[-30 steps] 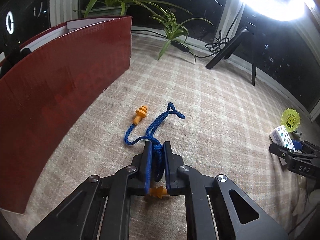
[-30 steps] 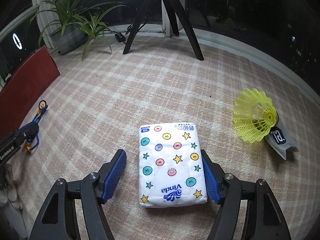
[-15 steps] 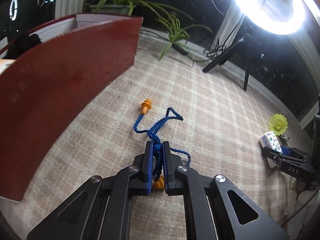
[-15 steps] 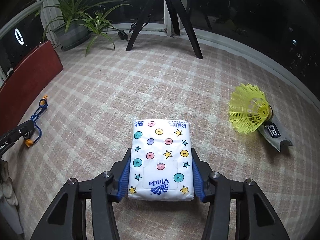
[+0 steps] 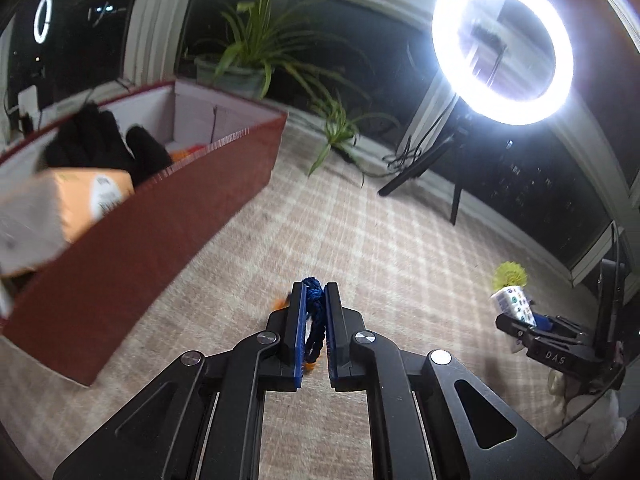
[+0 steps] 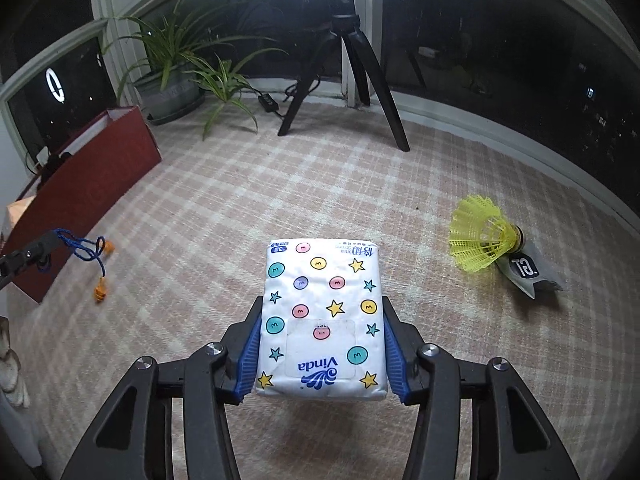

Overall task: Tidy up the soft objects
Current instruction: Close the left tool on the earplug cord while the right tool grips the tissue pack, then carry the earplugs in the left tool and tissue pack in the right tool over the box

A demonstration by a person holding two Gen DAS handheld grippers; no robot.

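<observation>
My left gripper (image 5: 314, 300) is shut on the blue cord of a pair of orange earplugs (image 5: 313, 312) and holds it in the air beside the red box (image 5: 160, 216). In the right wrist view the cord (image 6: 82, 249) hangs from that gripper with both orange plugs dangling. My right gripper (image 6: 322, 344) is shut on a white Vinda tissue pack (image 6: 320, 308) with coloured dots and stars, lifted off the cloth. The pack also shows in the left wrist view (image 5: 514, 300).
The red box holds a black glove (image 5: 100, 144) and an orange-white pack (image 5: 60, 208). A yellow shuttlecock (image 6: 480, 238) and a grey sachet (image 6: 528, 274) lie at the right. A ring light tripod (image 6: 344, 80) and potted plants (image 6: 172, 68) stand at the back.
My left gripper has lifted the earplug cord off the cloth and tilted up towards the red box. My right gripper has closed on the tissue pack and raised it.
</observation>
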